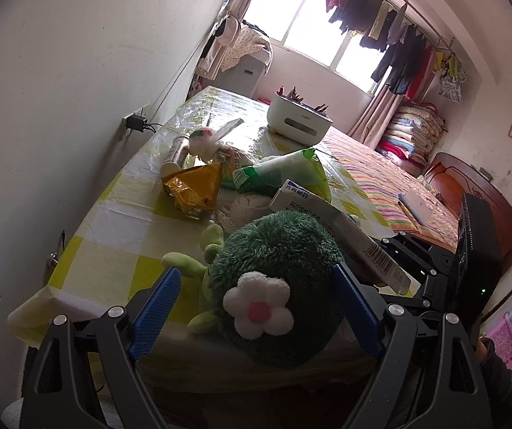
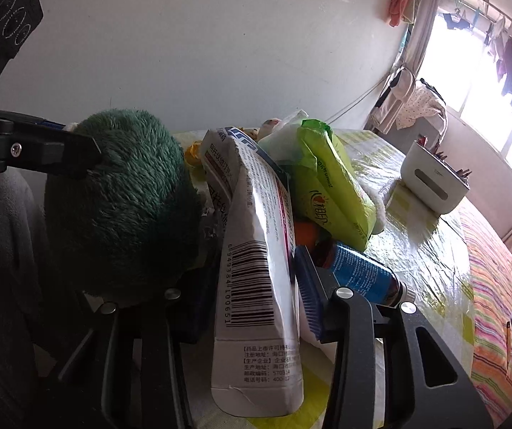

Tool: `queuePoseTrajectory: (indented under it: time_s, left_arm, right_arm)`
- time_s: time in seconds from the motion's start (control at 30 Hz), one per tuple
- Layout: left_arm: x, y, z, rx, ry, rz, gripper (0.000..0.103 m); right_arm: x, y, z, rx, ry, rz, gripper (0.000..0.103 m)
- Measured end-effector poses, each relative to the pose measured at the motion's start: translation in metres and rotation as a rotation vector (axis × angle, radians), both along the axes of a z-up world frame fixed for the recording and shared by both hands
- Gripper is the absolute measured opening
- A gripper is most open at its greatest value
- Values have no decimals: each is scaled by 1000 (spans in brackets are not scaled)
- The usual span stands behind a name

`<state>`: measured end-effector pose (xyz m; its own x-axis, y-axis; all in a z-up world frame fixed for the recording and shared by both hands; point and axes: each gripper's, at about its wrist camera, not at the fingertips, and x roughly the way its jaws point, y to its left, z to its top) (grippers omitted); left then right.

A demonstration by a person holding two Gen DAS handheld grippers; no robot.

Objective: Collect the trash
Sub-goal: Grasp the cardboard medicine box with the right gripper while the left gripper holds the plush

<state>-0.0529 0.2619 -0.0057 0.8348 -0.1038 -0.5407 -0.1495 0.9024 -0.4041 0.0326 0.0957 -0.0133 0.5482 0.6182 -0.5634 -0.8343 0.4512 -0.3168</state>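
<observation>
A creased white medicine box (image 2: 256,279) with a barcode stands between the blue pads of my right gripper (image 2: 256,261), which is shut on it. The same box (image 1: 327,221) shows in the left wrist view beside a green plush toy (image 1: 277,250) with a white flower. My left gripper (image 1: 257,270) straddles the toy with wide jaws: the right pad touches the fur and a gap shows at the left pad. Behind lie a yellow snack wrapper (image 1: 195,186), a green tissue pack (image 2: 331,193), a pale tube (image 1: 175,153) and a blue-labelled bottle (image 2: 359,275).
The clutter sits on a table with a yellow-check plastic cover (image 1: 112,250) pushed against the white wall (image 1: 59,125). A white holder with pencils (image 1: 298,121) stands at the back. A bed with a striped sheet (image 1: 381,178) borders the table's right side.
</observation>
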Motion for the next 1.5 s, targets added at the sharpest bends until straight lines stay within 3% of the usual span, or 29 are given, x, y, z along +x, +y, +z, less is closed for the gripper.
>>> queuePoseTrajectory:
  time_s: [0.17, 0.23, 0.27, 0.33, 0.53, 0.7, 0.9, 1.13, 1.5]
  left_arm:
    - [11, 10, -12, -178, 28, -37, 83]
    - [15, 9, -14, -198, 35, -35, 83]
    - [17, 5, -13, -190, 35, -37, 83]
    - [19, -6, -10, -146, 18, -55, 73]
    - [24, -38, -1, 50, -11, -63, 62]
    - [26, -48, 2, 109, -33, -66, 56]
    - [24, -72, 10, 198, -101, -74, 56]
    - [27, -95, 21, 223, -165, -92, 56]
    - [40, -130, 27, 216, -186, -164, 56]
  right_arm:
    - [-6, -23, 13, 113, 34, -5, 40]
    - [-6, -32, 17, 158, 46, -18, 40]
    - [-7, -37, 20, 180, 52, -26, 40]
    - [-10, -47, 23, 217, 54, -42, 40]
    - [-12, -71, 31, 309, 70, -87, 39]
    - [-10, -86, 35, 367, 89, -129, 35]
    - [-1, -98, 39, 425, 85, -174, 34]
    - [3, -122, 44, 496, 50, -266, 34]
    - [19, -177, 53, 660, 38, -457, 34]
